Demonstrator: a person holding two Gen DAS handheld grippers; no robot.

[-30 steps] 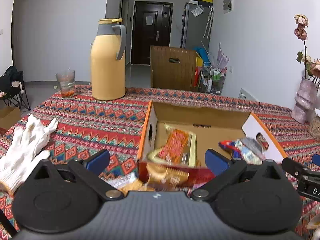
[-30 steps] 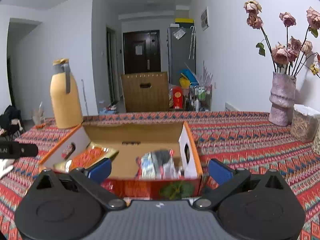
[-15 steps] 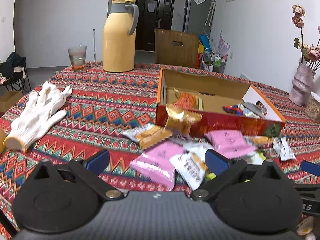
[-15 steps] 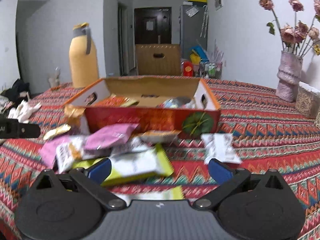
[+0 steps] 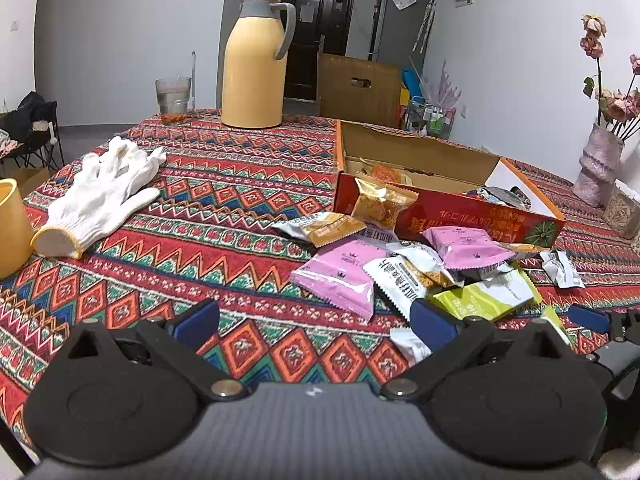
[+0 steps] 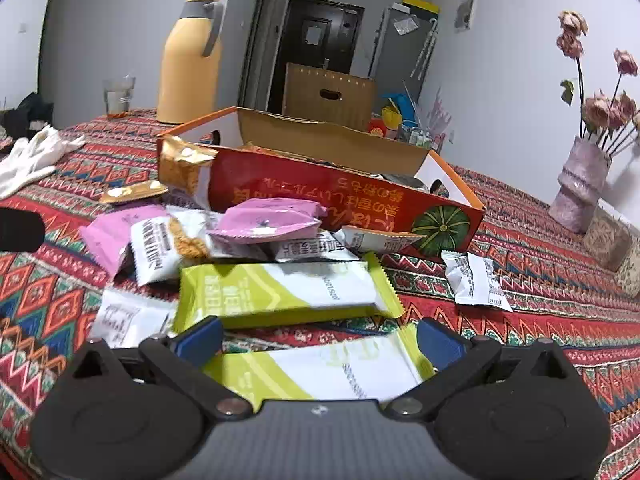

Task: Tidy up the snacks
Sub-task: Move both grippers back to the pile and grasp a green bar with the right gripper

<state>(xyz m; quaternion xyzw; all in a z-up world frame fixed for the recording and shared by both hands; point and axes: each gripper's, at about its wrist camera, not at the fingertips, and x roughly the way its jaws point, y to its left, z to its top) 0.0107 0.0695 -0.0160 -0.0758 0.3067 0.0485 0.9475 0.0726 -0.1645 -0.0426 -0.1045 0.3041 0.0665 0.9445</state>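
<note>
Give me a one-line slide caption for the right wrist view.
Open right gripper poised over a green-and-white snack packet, more packets piled before the red box.

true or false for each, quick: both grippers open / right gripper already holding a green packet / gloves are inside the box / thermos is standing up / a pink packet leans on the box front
1. Both grippers are open. True: the left gripper and the right gripper each show their fingers spread wide, with nothing clamped.
2. The right gripper is holding a green packet. False: the near green-and-white packet lies on the tablecloth between the open fingers, ungripped.
3. The white gloves are inside the box. False: the white gloves lie on the tablecloth, well left of the red cardboard box.
4. The yellow thermos stands upright. True.
5. A pink packet leans on the box front. True: the pink packet rests against it, atop other packets.
</note>
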